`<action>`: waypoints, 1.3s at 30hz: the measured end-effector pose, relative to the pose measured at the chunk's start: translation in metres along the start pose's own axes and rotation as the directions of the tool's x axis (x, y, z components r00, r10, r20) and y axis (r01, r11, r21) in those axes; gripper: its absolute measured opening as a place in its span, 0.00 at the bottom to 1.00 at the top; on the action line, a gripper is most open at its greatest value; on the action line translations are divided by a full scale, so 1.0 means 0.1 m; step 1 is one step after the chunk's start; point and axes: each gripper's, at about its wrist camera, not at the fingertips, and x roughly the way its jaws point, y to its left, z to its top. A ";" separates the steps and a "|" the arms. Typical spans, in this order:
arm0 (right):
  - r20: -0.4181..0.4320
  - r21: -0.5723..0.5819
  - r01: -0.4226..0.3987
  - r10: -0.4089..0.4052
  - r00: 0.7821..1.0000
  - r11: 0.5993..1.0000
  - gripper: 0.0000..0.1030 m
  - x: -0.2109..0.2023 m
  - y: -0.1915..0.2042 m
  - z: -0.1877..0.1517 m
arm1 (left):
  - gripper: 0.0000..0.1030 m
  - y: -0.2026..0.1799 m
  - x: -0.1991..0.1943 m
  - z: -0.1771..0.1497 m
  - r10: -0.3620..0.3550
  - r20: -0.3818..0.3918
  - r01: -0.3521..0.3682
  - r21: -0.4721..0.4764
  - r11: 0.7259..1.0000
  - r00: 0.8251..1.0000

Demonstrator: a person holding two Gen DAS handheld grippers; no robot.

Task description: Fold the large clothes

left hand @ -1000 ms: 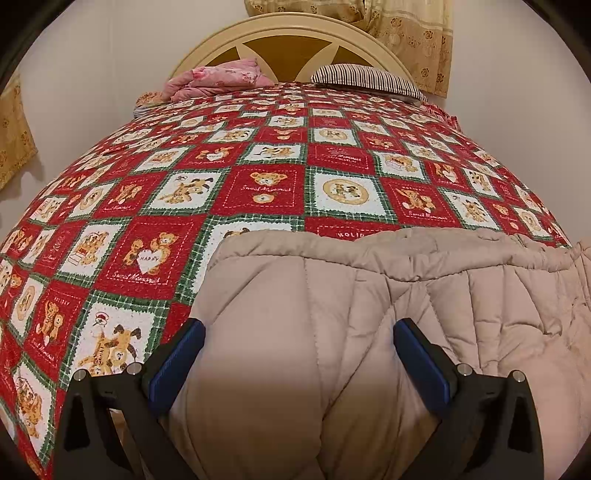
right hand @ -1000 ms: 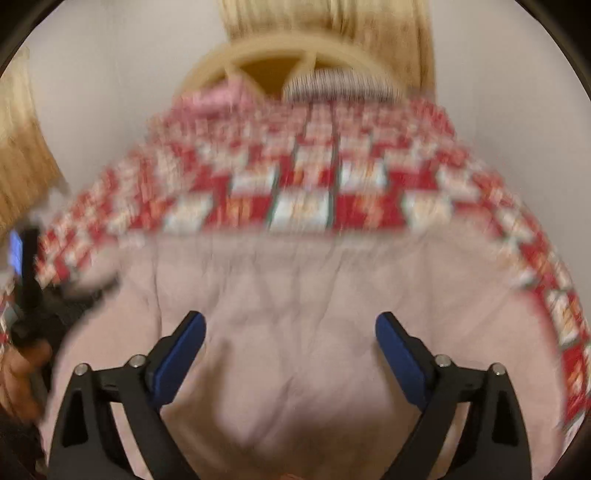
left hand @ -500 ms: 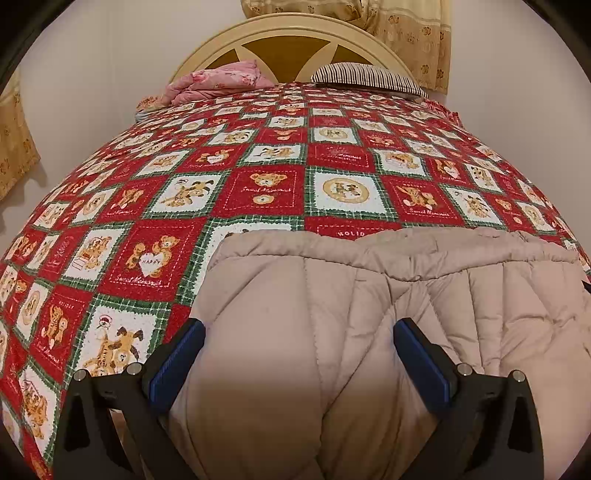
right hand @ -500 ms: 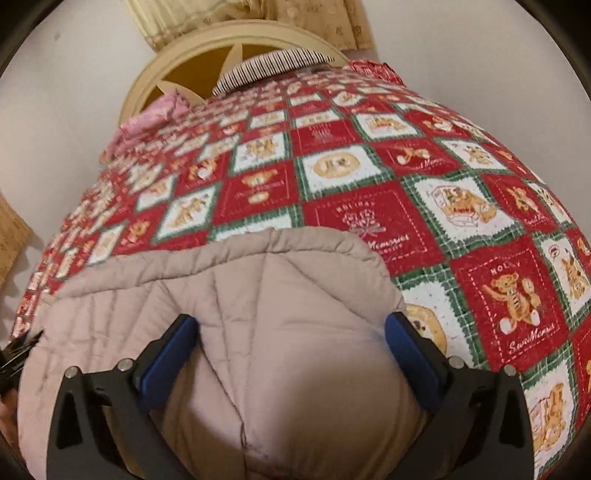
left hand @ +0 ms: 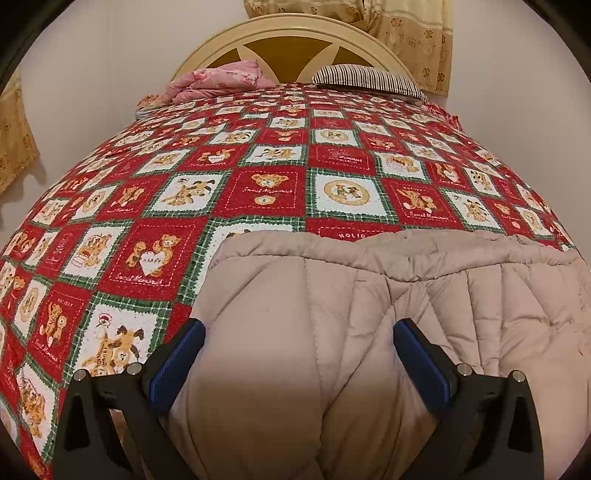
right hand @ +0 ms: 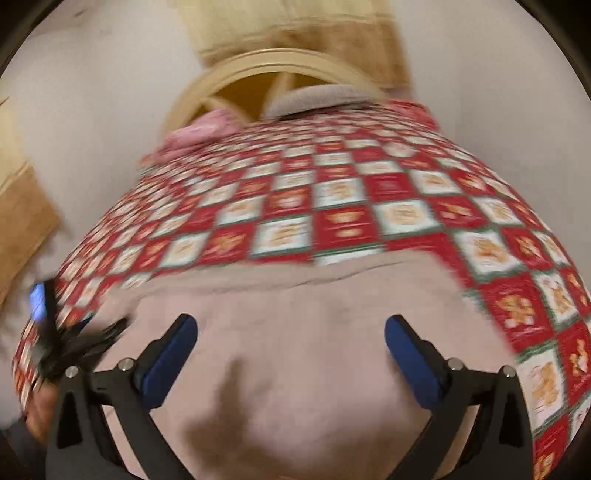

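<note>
A beige quilted padded coat [left hand: 369,317] lies spread across the near end of the bed, its far edge a puffy rolled hem. My left gripper [left hand: 299,339] hangs open above the coat's left part, blue pads wide apart, nothing between them. In the right wrist view, which is motion-blurred, the same coat [right hand: 303,332] fills the foreground. My right gripper [right hand: 291,336] is open over its middle. The left gripper tool [right hand: 48,332] and a hand show at the left edge of that view.
The bed wears a red, white and green teddy-bear patchwork quilt [left hand: 273,184]. A pink bundle [left hand: 221,79] and a striped pillow [left hand: 365,79] lie by the cream headboard [left hand: 295,33]. Yellow curtains [left hand: 413,33] hang behind; white walls flank the bed.
The right wrist view has swung back to the left, from the coat's right end toward its middle, and is blurred again. The left gripper has barely moved. Both stay open.
</note>
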 end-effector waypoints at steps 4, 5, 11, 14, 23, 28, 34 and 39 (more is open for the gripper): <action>-0.066 -0.072 0.046 -0.051 0.997 0.996 1.00 0.29 0.24 -0.31 | 0.99 0.00 -0.04 -0.01 -0.003 0.011 0.003 -0.003 1.000 1.000; -0.072 -0.082 0.065 -0.071 0.995 0.995 1.00 0.37 0.24 -0.38 | 0.99 0.02 -0.06 -0.01 -0.009 0.012 0.009 -0.011 1.000 1.000; -0.073 -0.104 0.076 -0.084 0.994 0.992 1.00 0.47 0.24 -0.48 | 0.99 0.25 -0.69 -0.19 -0.090 0.048 0.093 -0.077 0.993 0.995; -0.078 -0.109 0.083 -0.092 0.993 0.991 1.00 0.48 0.25 -0.48 | 0.99 0.49 -1.27 -0.46 -0.144 0.102 0.154 -0.096 0.983 0.984; -0.076 -0.112 0.091 -0.099 0.992 0.990 1.00 0.51 0.27 -0.46 | 0.99 1.03 -2.04 -1.72 -0.154 0.132 0.183 -0.245 0.952 0.979; -0.071 -0.119 0.100 -0.109 0.991 0.988 1.00 0.51 0.28 -0.47 | 0.99 0.92 -1.77 -1.81 -0.285 0.107 0.305 -0.342 0.889 0.952; -0.058 -0.112 0.096 -0.103 0.993 0.989 1.00 0.47 0.28 -0.49 | 0.96 0.85 -1.58 -1.65 -0.316 0.168 0.358 -0.394 0.846 0.934; -0.054 -0.106 0.088 -0.095 0.994 0.990 1.00 0.46 0.26 -0.49 | 0.57 0.91 -1.51 -1.56 -0.282 0.203 0.344 -0.415 0.842 0.938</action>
